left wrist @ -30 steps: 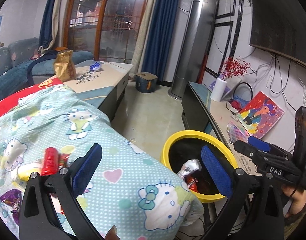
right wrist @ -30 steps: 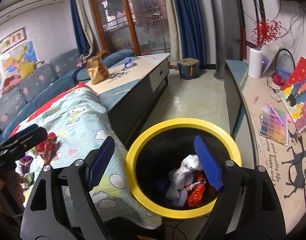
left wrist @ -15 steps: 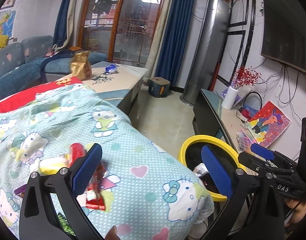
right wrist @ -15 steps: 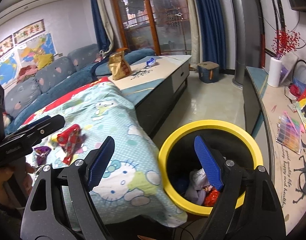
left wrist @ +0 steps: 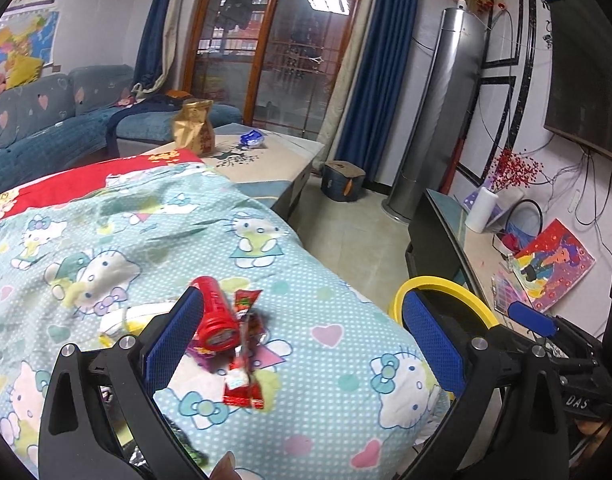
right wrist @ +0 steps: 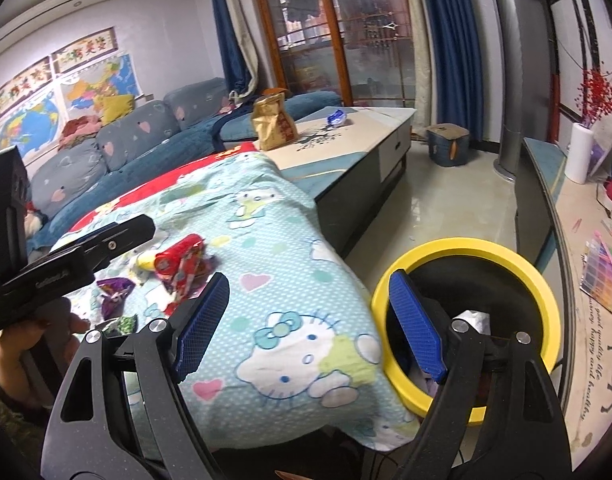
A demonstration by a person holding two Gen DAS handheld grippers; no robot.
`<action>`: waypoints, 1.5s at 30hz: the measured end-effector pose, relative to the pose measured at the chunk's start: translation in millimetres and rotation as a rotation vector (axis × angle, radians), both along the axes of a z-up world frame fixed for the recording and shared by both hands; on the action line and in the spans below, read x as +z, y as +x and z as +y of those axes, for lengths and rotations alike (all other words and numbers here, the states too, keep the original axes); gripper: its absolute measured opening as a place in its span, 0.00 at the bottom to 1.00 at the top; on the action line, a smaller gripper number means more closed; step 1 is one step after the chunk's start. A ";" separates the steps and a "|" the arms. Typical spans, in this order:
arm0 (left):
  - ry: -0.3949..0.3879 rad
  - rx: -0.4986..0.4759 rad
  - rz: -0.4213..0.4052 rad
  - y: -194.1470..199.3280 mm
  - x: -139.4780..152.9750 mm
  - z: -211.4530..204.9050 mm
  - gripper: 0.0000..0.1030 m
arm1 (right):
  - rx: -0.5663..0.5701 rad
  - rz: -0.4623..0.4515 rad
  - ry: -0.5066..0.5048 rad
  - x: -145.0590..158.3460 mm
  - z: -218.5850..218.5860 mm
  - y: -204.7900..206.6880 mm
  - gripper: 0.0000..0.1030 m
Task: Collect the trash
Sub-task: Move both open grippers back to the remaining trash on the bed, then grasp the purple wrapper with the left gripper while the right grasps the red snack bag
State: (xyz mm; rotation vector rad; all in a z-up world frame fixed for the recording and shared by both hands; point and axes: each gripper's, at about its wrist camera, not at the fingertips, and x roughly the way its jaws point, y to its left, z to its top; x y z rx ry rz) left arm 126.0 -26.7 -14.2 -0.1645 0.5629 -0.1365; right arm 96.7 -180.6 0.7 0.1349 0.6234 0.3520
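A red tube (left wrist: 214,312) and a red snack wrapper (left wrist: 243,364) lie on the Hello Kitty blanket (left wrist: 177,240), with a purple wrapper (left wrist: 203,354) and a yellow packet (left wrist: 129,318) beside them. My left gripper (left wrist: 301,344) is open and empty just above this pile. The pile also shows in the right wrist view, with the red tube (right wrist: 177,258) and purple wrapper (right wrist: 113,292). My right gripper (right wrist: 306,324) is open and empty over the blanket edge, beside the yellow-rimmed bin (right wrist: 542,288) that holds trash (right wrist: 472,320).
A coffee table (right wrist: 366,136) behind the blanket carries a gold bag (right wrist: 271,122) and a blue wrapper (right wrist: 338,117). A TV bench (left wrist: 470,240) with papers and a paper roll runs along the right wall. A grey sofa (right wrist: 125,148) stands on the left.
Both grippers have swung left, away from the bin and toward the trash pile on the blanket. The red tube now lies between the left gripper's fingers in view. Both stay open.
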 end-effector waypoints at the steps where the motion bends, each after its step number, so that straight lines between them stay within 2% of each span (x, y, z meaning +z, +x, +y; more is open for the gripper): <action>1: 0.000 0.006 -0.001 -0.9 0.1 2.7 0.94 | 0.006 0.001 0.001 0.2 3.4 -0.4 0.72; 20: -0.012 0.163 0.008 -23.6 -4.9 72.5 0.94 | 0.141 0.004 0.008 4.9 62.7 1.9 0.72; 29: -0.012 0.240 0.032 -34.5 -12.3 107.7 0.94 | 0.179 0.044 0.005 -2.1 85.9 10.8 0.72; 42: -0.050 0.297 0.132 -40.6 -47.1 141.0 0.93 | 0.237 0.134 -0.020 -32.2 127.4 29.9 0.65; 45: -0.096 0.298 0.169 -39.4 -60.0 147.7 0.93 | 0.247 0.157 -0.025 -40.1 138.0 35.9 0.62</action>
